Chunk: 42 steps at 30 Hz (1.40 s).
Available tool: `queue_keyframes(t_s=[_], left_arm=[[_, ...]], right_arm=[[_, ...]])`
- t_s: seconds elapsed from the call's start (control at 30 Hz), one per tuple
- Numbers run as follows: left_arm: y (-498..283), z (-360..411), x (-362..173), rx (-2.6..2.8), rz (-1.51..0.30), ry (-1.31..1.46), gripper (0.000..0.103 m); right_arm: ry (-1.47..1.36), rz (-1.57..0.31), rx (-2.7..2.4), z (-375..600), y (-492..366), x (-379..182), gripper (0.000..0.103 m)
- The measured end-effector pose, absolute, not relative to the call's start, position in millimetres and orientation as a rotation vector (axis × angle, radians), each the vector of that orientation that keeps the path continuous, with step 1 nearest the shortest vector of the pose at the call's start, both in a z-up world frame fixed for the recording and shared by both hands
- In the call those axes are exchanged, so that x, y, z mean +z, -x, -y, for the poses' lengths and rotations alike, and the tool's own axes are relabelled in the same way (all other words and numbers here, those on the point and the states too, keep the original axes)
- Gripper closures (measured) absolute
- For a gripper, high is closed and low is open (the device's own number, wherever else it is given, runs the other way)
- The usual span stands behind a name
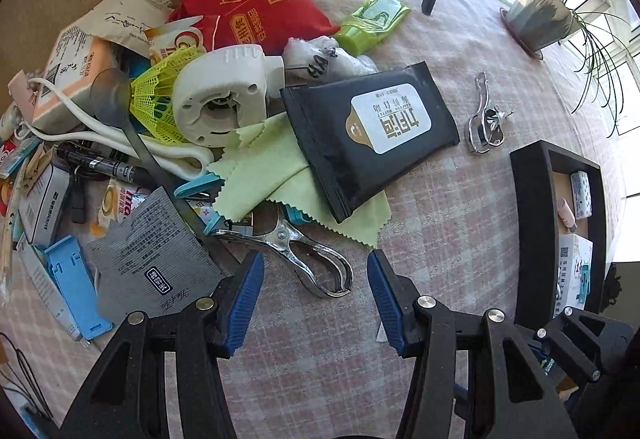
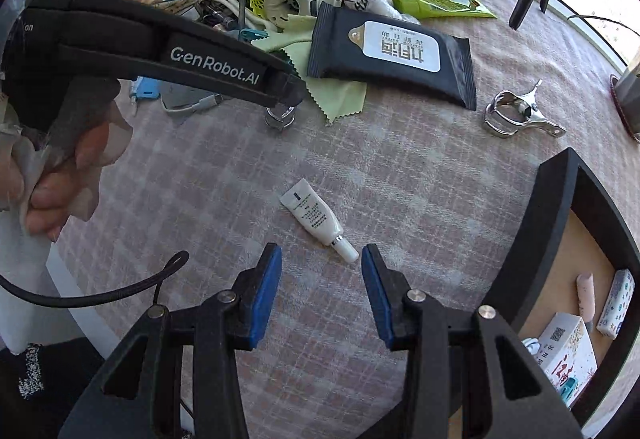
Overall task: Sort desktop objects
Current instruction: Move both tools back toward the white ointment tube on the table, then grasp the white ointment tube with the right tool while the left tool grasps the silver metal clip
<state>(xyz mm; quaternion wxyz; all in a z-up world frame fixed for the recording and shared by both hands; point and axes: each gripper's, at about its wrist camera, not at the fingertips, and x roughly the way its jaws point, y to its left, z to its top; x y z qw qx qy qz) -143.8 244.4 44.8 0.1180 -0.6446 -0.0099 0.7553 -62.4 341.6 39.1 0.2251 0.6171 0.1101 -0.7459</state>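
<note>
Jaws of both grippers stand apart with nothing between the pads. On the left gripper (image 1: 316,271) the blue pads hang over bare cloth, just short of a metal spring clamp (image 1: 308,259) at the near edge of the clutter pile. On the right gripper (image 2: 322,265) the pads flank the capped tip of a small white tube (image 2: 316,217), which lies alone on the checked tablecloth (image 2: 400,179); no pad touches it.

Location of items: the unsorted heap sits at the far left, with a black wipes pack (image 1: 372,135) resting on a green cloth (image 1: 264,175). A second metal clip (image 2: 520,111) lies apart on open cloth. The black tray (image 2: 560,207) at the right already holds several small items.

Handling assessment, tube: judged light and soft-walled, with a smooth skin likely to slip. Its cap end is narrow and stiff; the body is wider and will give under the pads. Recommended hold is across the mid-body, with moderate closing.

Handling assessment, clamp: judged rigid, heavier and polished, so prone to sliding. Take it across the two handles near the spring pivot, not by the curved loop.
</note>
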Motion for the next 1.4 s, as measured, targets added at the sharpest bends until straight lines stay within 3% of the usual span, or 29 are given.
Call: queue_keyframes(t_s=[0.4, 0.67, 0.83, 0.9, 1.4], left_arm=[[148.4, -237.4, 27.3, 2.227, 0.011, 1.905, 0.069], [138.8, -231.6, 29.5, 2.234, -0.014, 1.879, 0.072], [127.7, -226.0, 31.7, 2.245, -0.021, 1.862, 0.075], [119.7, -222.9, 32.9, 2.247, -0.023, 1.849, 0.076], [57.8, -216.7, 36.2, 2.241, 0.014, 1.782, 0.079]], right_arm=[[-1.718, -0.388, -2.043, -332.6, 71.4, 12.1, 0.062], [-1.720, -0.418, -2.046, -332.7, 71.9, 6.6, 0.063], [-1.713, -0.441, -2.080, -336.6, 72.1, 9.1, 0.079], [-1.726, -0.405, -2.087, -344.5, 72.5, 10.3, 0.085], [-1.728, 0.146, -2.258, -420.3, 75.9, 32.8, 0.085]])
